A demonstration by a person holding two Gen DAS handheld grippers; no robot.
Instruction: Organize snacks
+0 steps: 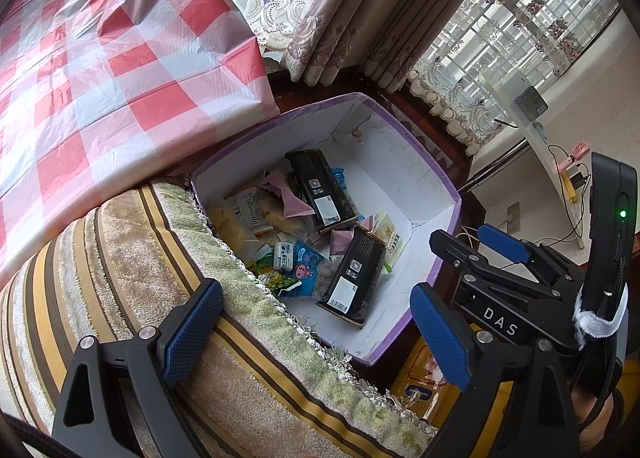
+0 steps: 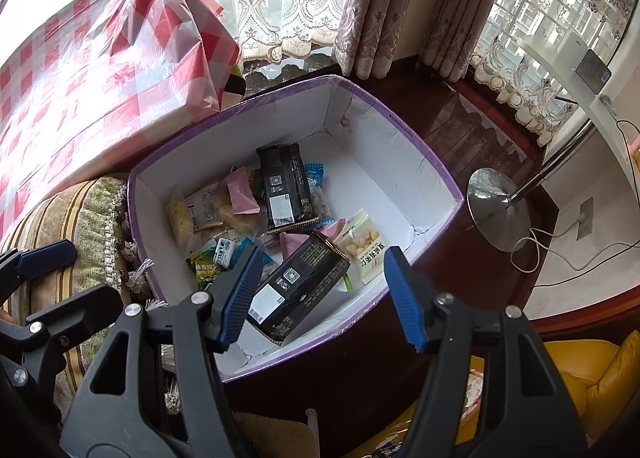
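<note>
Left wrist: left gripper (image 1: 316, 332) spread, empty, above the sofa arm (image 1: 120, 258); snacks (image 1: 304, 225) piled at the box's (image 1: 448, 242) near-left corner. Right wrist: right gripper (image 2: 320, 298) spread, empty, over the box's near edge. Looks mostly done; none visible outside.

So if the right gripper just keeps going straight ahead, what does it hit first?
Probably the near black snack packet in the purple-rimmed box; the open right gripper frames it, though depth is hard to judge.

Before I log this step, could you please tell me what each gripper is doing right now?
Left gripper: open, holding nothing.
Right gripper: open, holding nothing, above the box.
</note>
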